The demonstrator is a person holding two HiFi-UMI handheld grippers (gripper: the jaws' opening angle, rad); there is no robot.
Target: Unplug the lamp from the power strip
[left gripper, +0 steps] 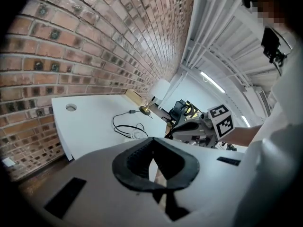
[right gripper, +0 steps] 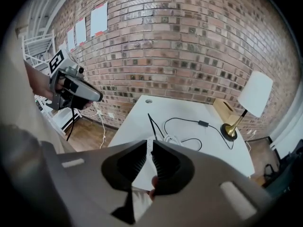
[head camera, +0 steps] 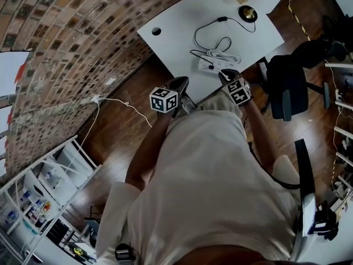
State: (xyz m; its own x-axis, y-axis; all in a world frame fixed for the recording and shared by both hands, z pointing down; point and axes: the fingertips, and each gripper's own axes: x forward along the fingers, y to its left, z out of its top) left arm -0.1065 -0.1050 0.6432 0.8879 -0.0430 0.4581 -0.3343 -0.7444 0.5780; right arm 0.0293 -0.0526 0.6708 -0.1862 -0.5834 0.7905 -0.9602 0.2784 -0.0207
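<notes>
A white power strip (head camera: 212,64) lies near the front edge of the white table (head camera: 176,15), with a coiled white cable (right gripper: 171,138) beside it. A black lamp cord (head camera: 207,32) loops from the strip to the brass-based lamp (head camera: 247,13), whose white shade (right gripper: 254,94) stands at the table's far right corner. My left gripper (head camera: 179,83) hovers off the table's front edge, jaws touching, nothing in them. My right gripper (head camera: 227,74) hangs just short of the strip, jaws parted by a narrow slit and empty. The right gripper view hides most of the strip behind my right gripper (right gripper: 147,145).
A brick wall (head camera: 66,37) runs along the table's left side, with a wall socket and white cable (head camera: 96,99) low on it. A black office chair (head camera: 289,84) stands right of the table. White shelving (head camera: 38,203) stands at the lower left. The floor is dark wood.
</notes>
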